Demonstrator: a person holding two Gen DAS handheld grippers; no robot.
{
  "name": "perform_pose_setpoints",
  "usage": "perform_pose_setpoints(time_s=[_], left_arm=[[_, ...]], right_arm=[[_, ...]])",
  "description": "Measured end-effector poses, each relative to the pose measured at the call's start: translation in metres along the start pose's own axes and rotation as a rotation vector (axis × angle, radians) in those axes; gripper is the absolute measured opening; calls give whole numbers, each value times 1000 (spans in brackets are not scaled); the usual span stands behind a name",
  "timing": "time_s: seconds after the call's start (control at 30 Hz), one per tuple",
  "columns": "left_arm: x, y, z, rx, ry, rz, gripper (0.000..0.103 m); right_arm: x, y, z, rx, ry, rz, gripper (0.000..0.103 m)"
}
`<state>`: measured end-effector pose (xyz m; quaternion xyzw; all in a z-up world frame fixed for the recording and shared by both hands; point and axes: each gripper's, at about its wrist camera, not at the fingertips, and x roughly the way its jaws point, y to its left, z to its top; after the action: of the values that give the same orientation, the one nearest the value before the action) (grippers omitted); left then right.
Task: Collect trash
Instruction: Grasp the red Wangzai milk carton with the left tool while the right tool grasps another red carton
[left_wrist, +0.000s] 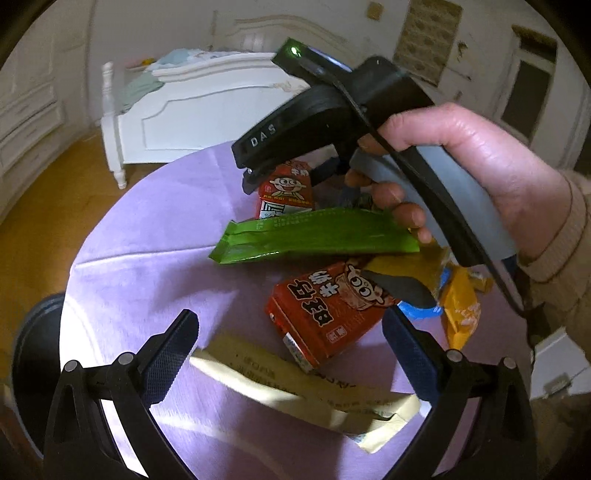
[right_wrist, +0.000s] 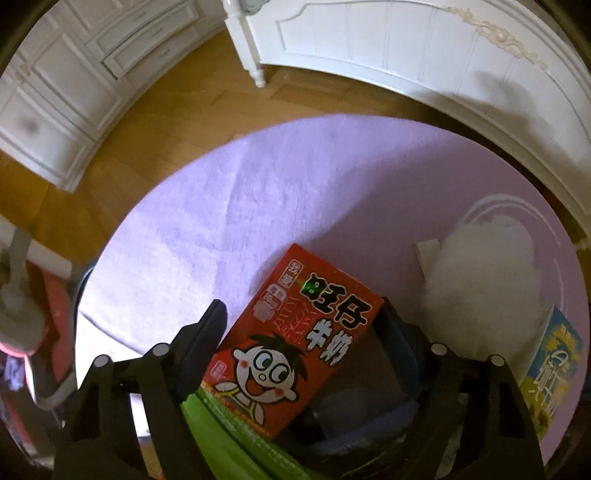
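Two red milk cartons show from the left wrist: one lies flat (left_wrist: 325, 310) near the left gripper (left_wrist: 288, 347), the other (left_wrist: 285, 192) stands farther off under the nose of the right gripper (left_wrist: 280, 177). A long green snack wrapper (left_wrist: 314, 236) lies between them, touching the person's right hand (left_wrist: 469, 170), which grips the grey handle. Only this view takes in the cream paper envelope (left_wrist: 306, 391) below the flat carton, the yellow-orange packet (left_wrist: 460, 310) at the right of the pile, and the white letters "DAS" on the right tool's black body with a green light at its top.

From the right wrist comes what the other view hides: a white fluffy wad (right_wrist: 487, 284) and a blue-and-yellow sunflower-printed pack (right_wrist: 554, 365) at the far right of the round table with its lilac cloth (right_wrist: 258, 192). Here the far carton (right_wrist: 295, 339) fills the middle, with bold black Chinese characters and a wide-eyed cartoon boy's face; the same print is upside down on the near carton in the left view.

Left fingers (left_wrist: 170, 354) stand spread wide, holding nothing, the flat carton just past them. Right fingers (right_wrist: 207, 347) are also spread, flanking the carton; the left one is at its edge, though whether it touches I cannot tell, while a gap separates the right one from it. Green wrapper (right_wrist: 229, 435) runs beneath.
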<state>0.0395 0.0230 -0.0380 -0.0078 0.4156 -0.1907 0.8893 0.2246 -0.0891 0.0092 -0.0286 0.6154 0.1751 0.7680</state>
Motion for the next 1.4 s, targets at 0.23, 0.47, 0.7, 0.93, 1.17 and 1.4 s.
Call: perform_pose_setpoints(time_s=[0.23, 0.47, 0.7, 0.93, 1.17, 1.4], left_arm=[[3, -15, 4, 163, 22, 10, 98], [36, -44, 3, 355, 144, 47, 77], [5, -51, 8, 254, 41, 32, 61], [-55, -41, 3, 84, -102, 50, 18], [-58, -15, -12, -47, -38, 17, 22], [-33, -47, 2, 8, -29, 57, 98]], right_arm=[[-113, -41, -64, 90, -337, 375, 62], [-186, -86, -171, 161, -543, 391, 60], [-172, -137, -242, 275, -602, 350, 59], [-171, -145, -259, 279, -618, 368, 58], [-169, -110, -250, 216, -589, 386, 58], [-165, -94, -249, 199, -559, 371, 58]])
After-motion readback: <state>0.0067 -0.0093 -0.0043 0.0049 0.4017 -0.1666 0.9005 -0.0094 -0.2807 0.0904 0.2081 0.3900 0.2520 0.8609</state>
